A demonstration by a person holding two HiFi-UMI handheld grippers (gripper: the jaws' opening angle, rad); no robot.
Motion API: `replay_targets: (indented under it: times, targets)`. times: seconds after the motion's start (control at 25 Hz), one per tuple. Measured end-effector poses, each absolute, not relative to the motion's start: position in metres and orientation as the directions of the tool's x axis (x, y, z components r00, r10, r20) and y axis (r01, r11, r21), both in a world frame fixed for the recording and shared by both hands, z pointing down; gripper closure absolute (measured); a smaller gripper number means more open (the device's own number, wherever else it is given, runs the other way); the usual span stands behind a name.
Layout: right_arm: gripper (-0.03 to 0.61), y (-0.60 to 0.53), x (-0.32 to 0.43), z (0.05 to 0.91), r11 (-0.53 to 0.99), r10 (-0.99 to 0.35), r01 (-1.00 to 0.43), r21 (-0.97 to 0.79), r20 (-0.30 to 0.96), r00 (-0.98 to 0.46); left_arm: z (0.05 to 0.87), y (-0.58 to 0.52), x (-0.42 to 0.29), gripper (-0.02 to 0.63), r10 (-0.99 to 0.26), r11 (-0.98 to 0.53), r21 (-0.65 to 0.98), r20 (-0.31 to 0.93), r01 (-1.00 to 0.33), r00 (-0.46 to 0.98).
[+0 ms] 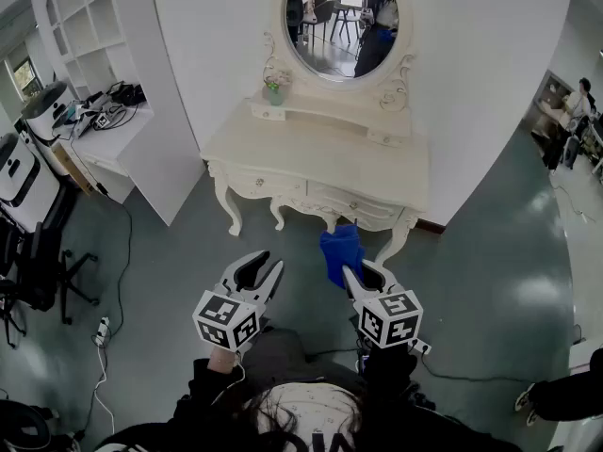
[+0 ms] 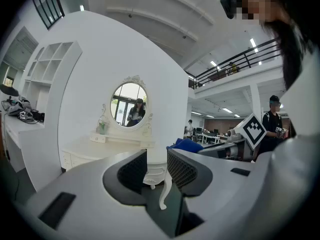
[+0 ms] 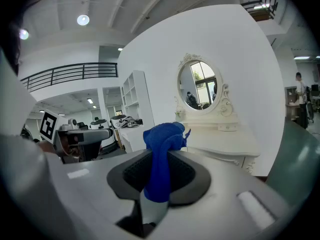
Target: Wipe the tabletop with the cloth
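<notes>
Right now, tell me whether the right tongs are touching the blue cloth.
Touching. The right gripper view shows the right tongs shut on the blue cloth. It is pinched between the two jaws and bunches up above them.

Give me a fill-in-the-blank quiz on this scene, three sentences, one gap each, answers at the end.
1. The right tongs are shut on a ______ cloth.
2. The left tongs are open and hold ______.
3. At the back of the white dressing table stands an oval ______.

Missing words: blue; nothing; mirror
</notes>
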State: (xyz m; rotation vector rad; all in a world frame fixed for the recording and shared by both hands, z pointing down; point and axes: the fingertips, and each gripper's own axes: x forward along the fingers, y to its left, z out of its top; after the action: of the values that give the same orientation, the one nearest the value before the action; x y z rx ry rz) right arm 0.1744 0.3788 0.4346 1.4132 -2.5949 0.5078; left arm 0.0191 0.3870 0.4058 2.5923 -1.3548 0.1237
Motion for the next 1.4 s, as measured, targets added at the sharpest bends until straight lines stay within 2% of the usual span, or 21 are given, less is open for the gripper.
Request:
replay_targets:
  times: [0.64, 1.04, 1.4]
  targets:
    - [0.492, 0.337, 0.152, 0.46, 0.533, -0.732, -0.798, -0.283, 0.319, -0.602, 0.428, 0.358, 0.001, 0.489, -0.813, -0.507, 0.196, 0.216, -0.84, 0.541]
    - [0.492, 0.224, 0.125, 0.468, 0.492, -0.744, -0.825, -0.277, 0.357, -0.564, 0.442, 0.238, -0.038, 0.489, -0.802, -0.51, 0.224, 0.225, -0.831, 0.553]
    - [0.492, 0.124, 0.082, 0.461, 0.421, -0.775, -0.863, -0.279, 0.384, -0.502, 0.439, 0.133, -0.074, 0.489, -0.729, -0.6, 0.217, 0.248, -0.77, 0.638]
